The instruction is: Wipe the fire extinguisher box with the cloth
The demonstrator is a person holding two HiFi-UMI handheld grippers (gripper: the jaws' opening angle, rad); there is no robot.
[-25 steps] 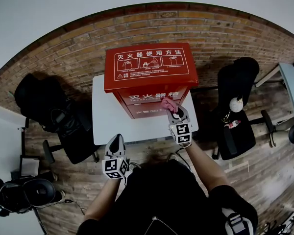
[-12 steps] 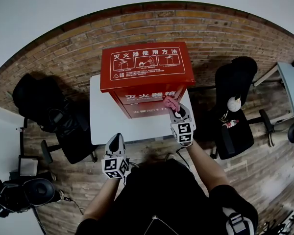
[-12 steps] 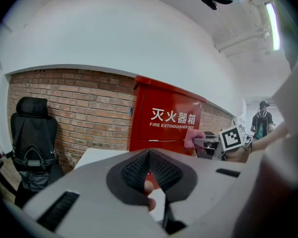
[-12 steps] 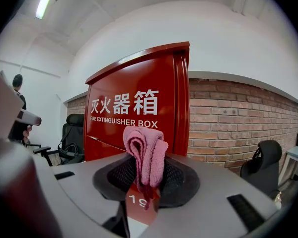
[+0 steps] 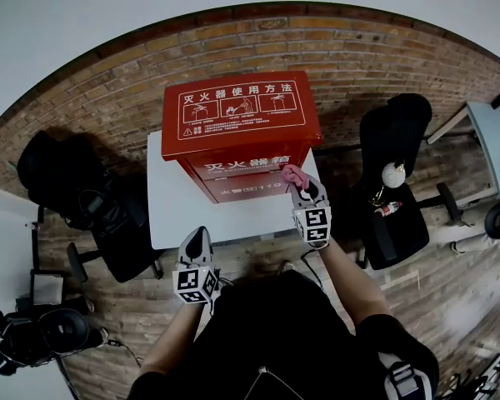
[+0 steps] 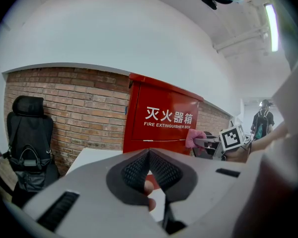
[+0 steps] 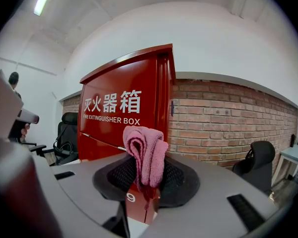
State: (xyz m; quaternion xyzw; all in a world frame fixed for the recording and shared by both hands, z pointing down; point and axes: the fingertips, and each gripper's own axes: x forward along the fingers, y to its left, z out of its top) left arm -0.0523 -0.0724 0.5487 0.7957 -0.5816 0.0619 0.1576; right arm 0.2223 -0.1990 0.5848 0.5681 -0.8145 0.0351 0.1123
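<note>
The red fire extinguisher box [image 5: 233,127] stands on a white table [image 5: 179,215] against the brick wall. My right gripper [image 5: 302,192] is shut on a folded pink cloth [image 5: 293,175], held at the lower right corner of the box's front. In the right gripper view the cloth [image 7: 147,155] sticks up from between the pads of the right gripper [image 7: 146,175], with the box [image 7: 124,108] just behind it. My left gripper [image 5: 197,238] hangs shut and empty at the table's near edge. The left gripper view shows the left gripper [image 6: 149,157], the box front [image 6: 161,120] and the cloth [image 6: 194,138].
A black office chair [image 5: 83,194] stands left of the table. Another black chair [image 5: 392,182] with small items on its seat stands to the right. A desk corner [image 5: 496,132] is at far right, and bags [image 5: 42,332] lie on the brick-pattern floor at lower left.
The right gripper has carried the cloth rightward along the box front toward its right corner. The left gripper has stayed where it was.
</note>
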